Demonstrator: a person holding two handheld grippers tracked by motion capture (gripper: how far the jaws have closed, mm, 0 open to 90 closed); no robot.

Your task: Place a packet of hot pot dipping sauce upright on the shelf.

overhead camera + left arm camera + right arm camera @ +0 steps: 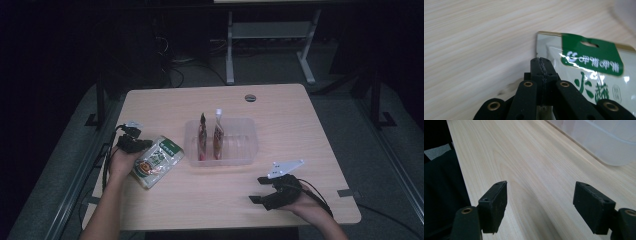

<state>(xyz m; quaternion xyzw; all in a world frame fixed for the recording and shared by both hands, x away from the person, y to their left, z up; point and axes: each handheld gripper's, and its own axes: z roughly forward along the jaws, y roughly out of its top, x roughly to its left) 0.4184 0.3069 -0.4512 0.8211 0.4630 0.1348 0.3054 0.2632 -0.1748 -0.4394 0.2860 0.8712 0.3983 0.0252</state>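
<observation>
Green-and-white snack packet (pixel 156 161) is being pinched at its edge by the closed left claw (pixel 541 65), just left of the clear plastic tray (pixel 247 150) on the tabletop (pixel 280 107). Two pouches (pixel 210 137) are already standing in the tray; the packet is judged as still waiting to be placed there. White characters on the green header are not being read clearly. The right claw (pixel 540 205) is being held open, empty, over the tabletop.
</observation>
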